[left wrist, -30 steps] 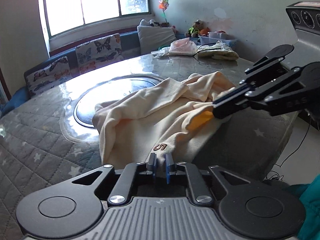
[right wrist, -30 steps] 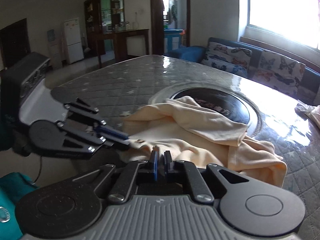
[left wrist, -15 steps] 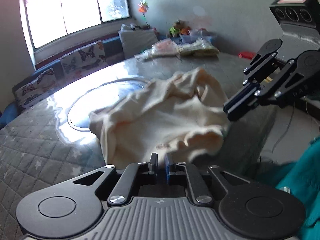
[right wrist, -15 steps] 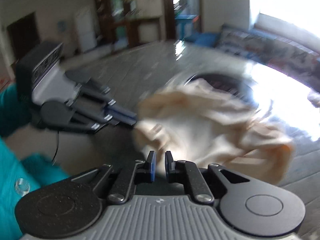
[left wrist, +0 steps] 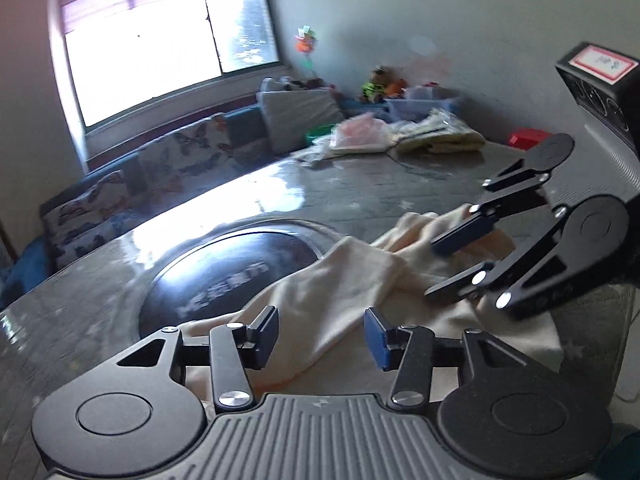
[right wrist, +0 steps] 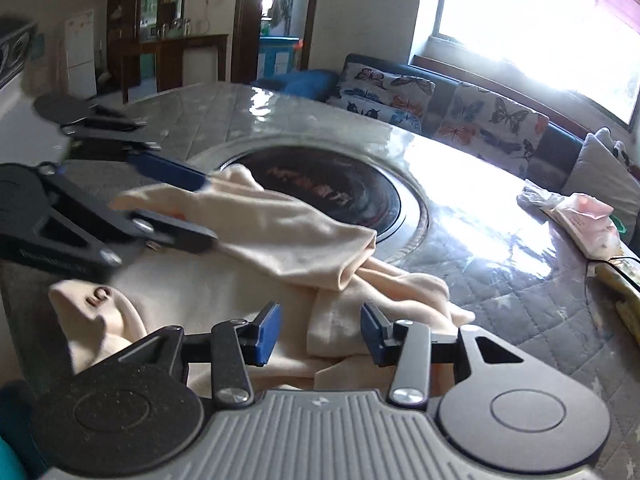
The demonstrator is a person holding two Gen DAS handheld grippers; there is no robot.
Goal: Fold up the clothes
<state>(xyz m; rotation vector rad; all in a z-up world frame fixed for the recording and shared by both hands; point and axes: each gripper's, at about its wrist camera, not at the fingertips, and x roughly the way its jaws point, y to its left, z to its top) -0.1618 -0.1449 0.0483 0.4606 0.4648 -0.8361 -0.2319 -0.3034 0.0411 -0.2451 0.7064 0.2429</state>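
Observation:
A cream garment [left wrist: 344, 280] lies crumpled on the grey quilted table, partly over a dark round inset [left wrist: 224, 268]. It also shows in the right wrist view [right wrist: 280, 236], with a small "5" mark [right wrist: 98, 297] on a fold near the table edge. My left gripper [left wrist: 321, 334] is open, low over the garment's near edge. My right gripper [right wrist: 319, 334] is open, just above a loose fold. In the left wrist view the right gripper [left wrist: 444, 268] hovers over the garment's right side. In the right wrist view the left gripper [right wrist: 188, 208] shows open over the cloth.
The table [left wrist: 360, 196] has a glossy cover. Folded clothes and bags [left wrist: 400, 136] sit at its far end. A butterfly-print sofa [right wrist: 440, 104] runs under the window. The table edge [right wrist: 24, 288] drops off beside the garment.
Both grippers were shut on the garment's edge and lifting it; both have opened and let go. The garment has dropped back onto the table, shifted further in over the dark inset.

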